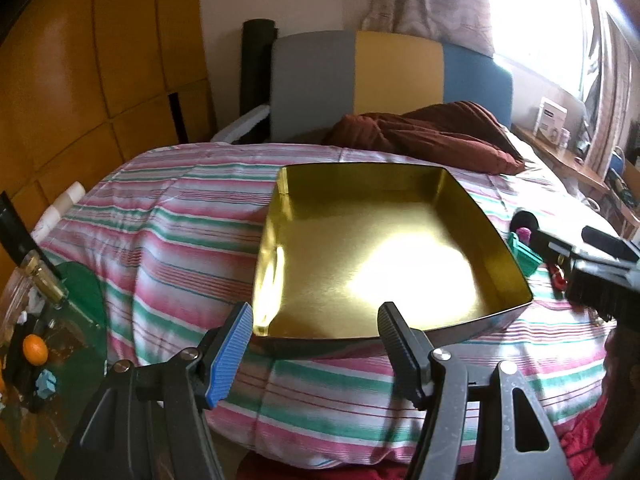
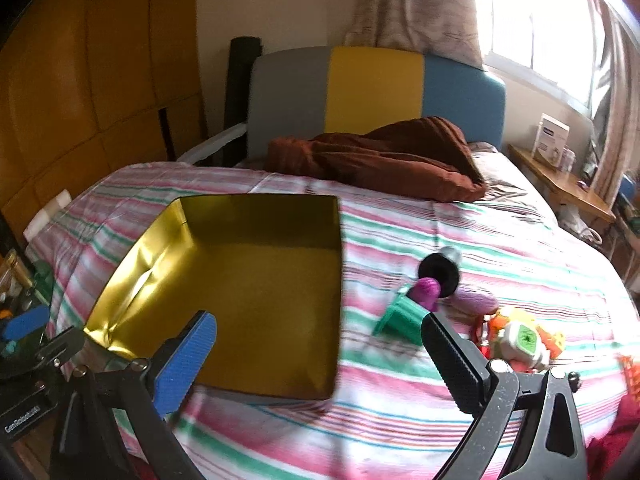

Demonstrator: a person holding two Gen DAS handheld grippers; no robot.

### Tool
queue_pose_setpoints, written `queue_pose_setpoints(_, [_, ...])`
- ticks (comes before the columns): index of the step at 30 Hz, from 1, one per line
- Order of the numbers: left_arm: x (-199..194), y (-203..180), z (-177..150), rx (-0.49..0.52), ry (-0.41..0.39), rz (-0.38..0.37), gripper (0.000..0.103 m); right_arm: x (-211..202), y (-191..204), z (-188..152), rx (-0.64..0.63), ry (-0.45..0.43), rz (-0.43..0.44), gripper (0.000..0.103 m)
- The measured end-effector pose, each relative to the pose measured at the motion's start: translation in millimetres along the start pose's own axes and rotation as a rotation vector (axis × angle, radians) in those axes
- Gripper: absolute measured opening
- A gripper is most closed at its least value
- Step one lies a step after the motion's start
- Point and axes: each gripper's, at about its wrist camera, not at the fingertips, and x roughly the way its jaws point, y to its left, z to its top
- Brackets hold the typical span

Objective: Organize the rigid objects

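Observation:
An empty gold metal tin point(image 1: 372, 256) lies on the striped bedspread; it also shows in the right wrist view point(image 2: 248, 292). My left gripper point(image 1: 316, 324) is open and empty at the tin's near rim. My right gripper point(image 2: 320, 336) is open and empty, hovering over the tin's right edge. Right of the tin lie toys: a green plastic piece point(image 2: 400, 316), a purple piece point(image 2: 428, 290), a black disc point(image 2: 440, 272), a pink oval point(image 2: 476, 300) and a white, green and orange toy point(image 2: 520, 340). The green piece point(image 1: 524, 252) and the right gripper's body point(image 1: 600, 268) show in the left wrist view.
A brown pillow point(image 2: 384, 160) lies at the head of the bed by a grey, yellow and blue headboard point(image 2: 372, 92). A cluttered side table point(image 1: 36, 332) stands left of the bed. A wooden shelf point(image 2: 560, 184) runs under the window at right.

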Motion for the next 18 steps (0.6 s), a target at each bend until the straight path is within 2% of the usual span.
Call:
queue_pose_setpoints(3, [2, -10, 6, 0.038, 0.0, -0.038, 0.066, -3, -33, 9, 0.036, -0.023, -0.029, 0.103])
queue_pose_setpoints(6, [7, -21, 15, 0.06, 0.02, -0.136, 0.066, -5, -69, 18, 0.076, -0.045, -0.063, 0.103])
queue_pose_setpoints(10, [15, -39, 29, 0.09, 0.043, -0.199, 0.068, 0, -137, 25, 0.183, -0.049, -0.141, 0.103])
queue_pose_setpoints(11, [18, -45, 34, 0.1, 0.05, -0.216, 0.072, 4, -157, 24, 0.215, -0.045, -0.161, 0.103])
queue_pose_setpoints(14, [23, -66, 49, 0.148, 0.06, -0.257, 0.074, 17, -203, 15, 0.294, -0.019, -0.198, 0.103])
queue_pose_setpoints(18, [35, -105, 67, 0.239, 0.109, -0.318, 0.074, 26, -247, -6, 0.467, 0.001, -0.175, 0.103])
